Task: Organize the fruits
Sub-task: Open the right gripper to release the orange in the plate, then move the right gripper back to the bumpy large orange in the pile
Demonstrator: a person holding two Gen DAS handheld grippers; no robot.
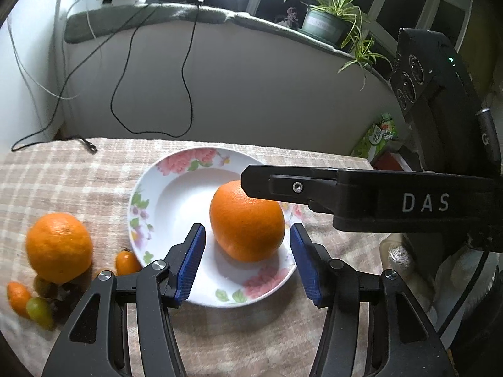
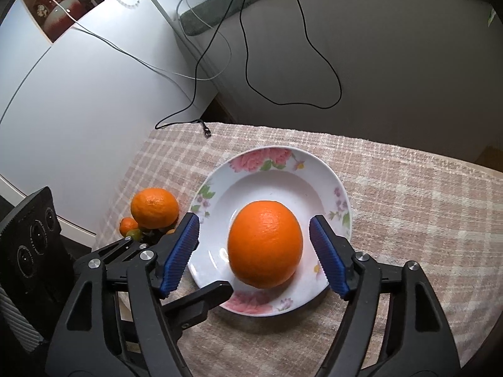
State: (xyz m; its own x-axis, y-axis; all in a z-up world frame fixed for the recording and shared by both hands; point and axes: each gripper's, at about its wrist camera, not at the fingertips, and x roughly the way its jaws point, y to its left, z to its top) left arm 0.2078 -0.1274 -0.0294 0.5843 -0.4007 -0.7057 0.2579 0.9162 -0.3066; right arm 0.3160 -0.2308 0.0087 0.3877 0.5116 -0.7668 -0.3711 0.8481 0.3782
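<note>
We see the large orange (image 2: 265,243) resting in the floral plate (image 2: 314,185) on the cloth-covered desk (image 2: 408,220), toward the plate's near rim. The right hand-held gripper (image 2: 254,256) stands spread with the orange between its blue pads (image 2: 180,254), neither pad touching the fruit; the left hand-held gripper (image 1: 246,265) is likewise spread and empty over the plate's near rim. A second orange (image 1: 59,246) and several small fruits (image 1: 127,262) lie clustered near the desk's left edge, beside the plate.

Two oranges (image 1: 246,221) (image 1: 59,247); one plate (image 1: 176,185); several small fruits (image 1: 127,262).
</note>
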